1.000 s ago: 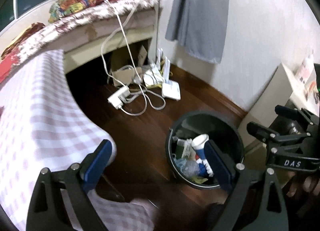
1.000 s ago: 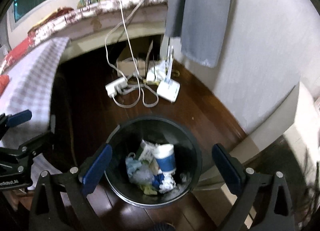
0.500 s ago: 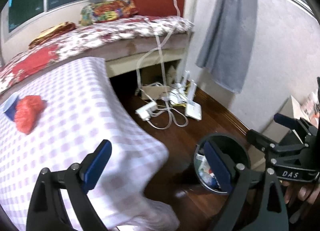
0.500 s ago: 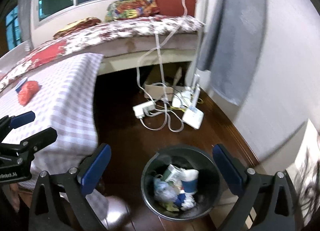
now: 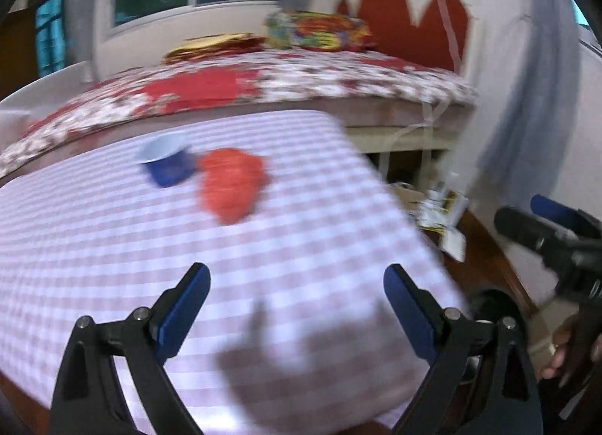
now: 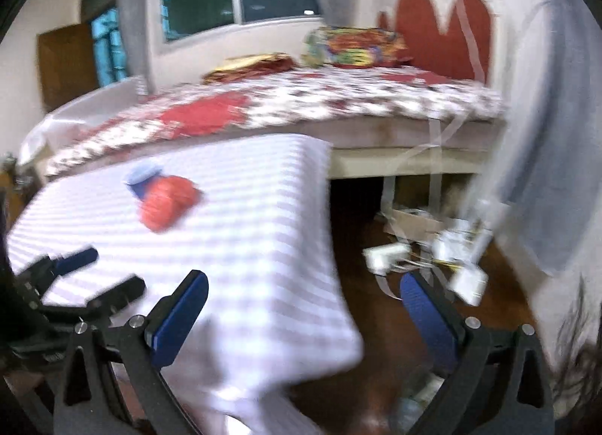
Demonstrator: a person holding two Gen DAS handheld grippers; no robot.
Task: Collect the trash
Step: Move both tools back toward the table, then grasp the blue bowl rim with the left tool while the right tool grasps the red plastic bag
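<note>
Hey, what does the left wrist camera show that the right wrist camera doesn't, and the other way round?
Only the left view shows the bin's dark rim and a hand at the right edge. Only the right view shows the white power strip on the floor and the brown door. Both show the checked cloth, blue cup, red wad and bed.

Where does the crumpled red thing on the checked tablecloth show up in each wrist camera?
Left wrist: the red crumpled item sits above centre, just right of the blue cup.
Right wrist: it lies left of centre, below-right of the cup.
Shared landmark: the red headboard.
</note>
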